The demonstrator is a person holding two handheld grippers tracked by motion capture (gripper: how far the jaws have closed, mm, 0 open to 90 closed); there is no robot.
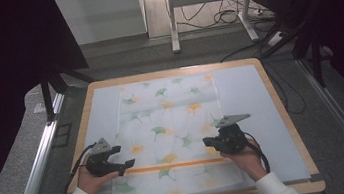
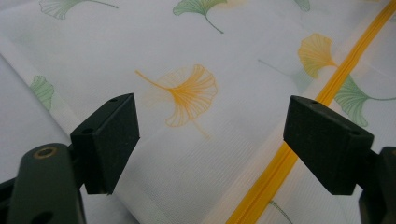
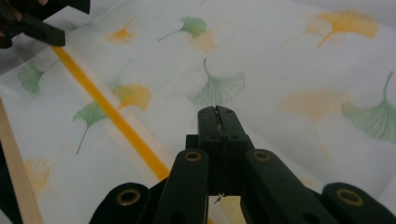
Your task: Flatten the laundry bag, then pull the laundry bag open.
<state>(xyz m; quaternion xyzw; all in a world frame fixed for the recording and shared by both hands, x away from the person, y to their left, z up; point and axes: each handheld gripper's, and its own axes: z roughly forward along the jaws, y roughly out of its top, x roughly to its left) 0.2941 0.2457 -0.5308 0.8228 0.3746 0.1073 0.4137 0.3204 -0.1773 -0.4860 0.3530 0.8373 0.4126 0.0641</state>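
High view: left hand-held gripper gapes wide over the leafy cloth; right hand-held gripper is pinched together, gripping nothing.

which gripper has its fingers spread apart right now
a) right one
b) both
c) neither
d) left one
d) In the left gripper view the left gripper has its fingers set wide apart with the ginkgo-print cloth showing between them, while in the right gripper view the right gripper has its fingers pressed together with nothing seen between them.
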